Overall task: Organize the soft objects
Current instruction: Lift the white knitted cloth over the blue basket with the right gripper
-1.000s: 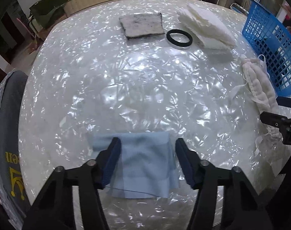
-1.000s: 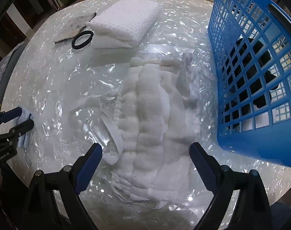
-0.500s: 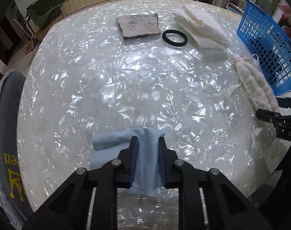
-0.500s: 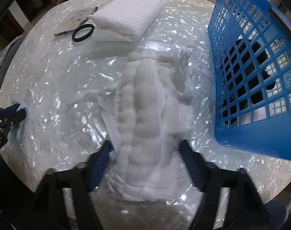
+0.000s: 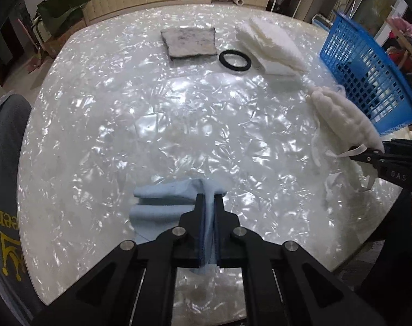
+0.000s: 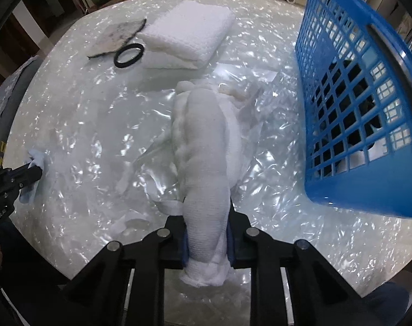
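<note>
My left gripper [image 5: 210, 203] is shut on a light blue cloth [image 5: 162, 198] at the near edge of the pearly table; the cloth bunches up between the pads and its far part still rests on the surface. My right gripper [image 6: 207, 222] has its jaws closing on a puffy white padded cloth [image 6: 203, 146] that is squeezed into a roll between the pads, its straps trailing on the table. That white cloth [image 5: 341, 114] also shows at the right of the left wrist view, with the right gripper [image 5: 368, 153] pinching its near end. The left gripper [image 6: 34, 172] appears at far left.
A blue slotted basket [image 6: 355, 95] stands just right of the white cloth, tilted in view. At the far side lie a folded white towel [image 6: 189, 32], a black ring [image 6: 128, 55] and a grey felt square [image 5: 189, 40]. A dark chair back [image 5: 5, 190] stands left.
Both grippers have closed: the left pinched the blue cloth into a ridge, the right squeezed the white padded cloth into a narrow roll. Both cloths bunched and lifted slightly.
</note>
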Tool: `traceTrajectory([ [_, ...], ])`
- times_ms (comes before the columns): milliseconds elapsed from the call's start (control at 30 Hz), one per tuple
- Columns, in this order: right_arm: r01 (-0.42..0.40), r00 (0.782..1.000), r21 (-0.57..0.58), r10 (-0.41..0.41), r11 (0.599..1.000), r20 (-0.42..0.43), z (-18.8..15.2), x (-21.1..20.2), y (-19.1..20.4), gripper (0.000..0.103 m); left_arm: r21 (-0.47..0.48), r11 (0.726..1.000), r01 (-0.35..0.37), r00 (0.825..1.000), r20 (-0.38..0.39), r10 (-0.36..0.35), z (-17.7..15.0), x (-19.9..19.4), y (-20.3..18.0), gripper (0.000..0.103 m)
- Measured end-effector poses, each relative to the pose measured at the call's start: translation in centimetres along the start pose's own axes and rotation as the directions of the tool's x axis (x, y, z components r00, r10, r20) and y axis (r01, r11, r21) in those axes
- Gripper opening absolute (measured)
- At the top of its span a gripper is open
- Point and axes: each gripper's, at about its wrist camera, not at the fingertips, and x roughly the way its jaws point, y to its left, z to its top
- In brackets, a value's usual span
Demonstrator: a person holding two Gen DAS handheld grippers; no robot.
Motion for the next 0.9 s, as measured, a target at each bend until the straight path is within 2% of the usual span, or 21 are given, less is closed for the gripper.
traceTrajectory([
  [167,-0.007,0.999,-0.019,0.008,1.000,0.033,0.0,-2.3,1.1,0.019,-0.011,0.999,0.034,0.998,0.050,-0.033,-0.1,-2.8,0.0,0.005],
  [500,-0.029,0.991,-0.048,0.035,0.998,0.127,-0.6,-7.7,1.5,0.019,0.012,0.999,0.043,0.987,0.155,-0.044,0.4,-8.2,-1.5,0.005],
  [633,-0.045,0.982,-0.084,0.060,0.995,0.181,-0.7,-10.4,1.1,0.019,0.029,0.999,0.038,0.983,0.181,-0.043,0.9,-9.5,-2.5,0.005],
  [900,-0.057,0.967,-0.107,0.082,0.993,0.243,0.6,-14.5,-1.3,0.019,0.058,0.995,0.076,0.966,0.245,-0.088,3.0,-12.3,-5.4,0.005],
])
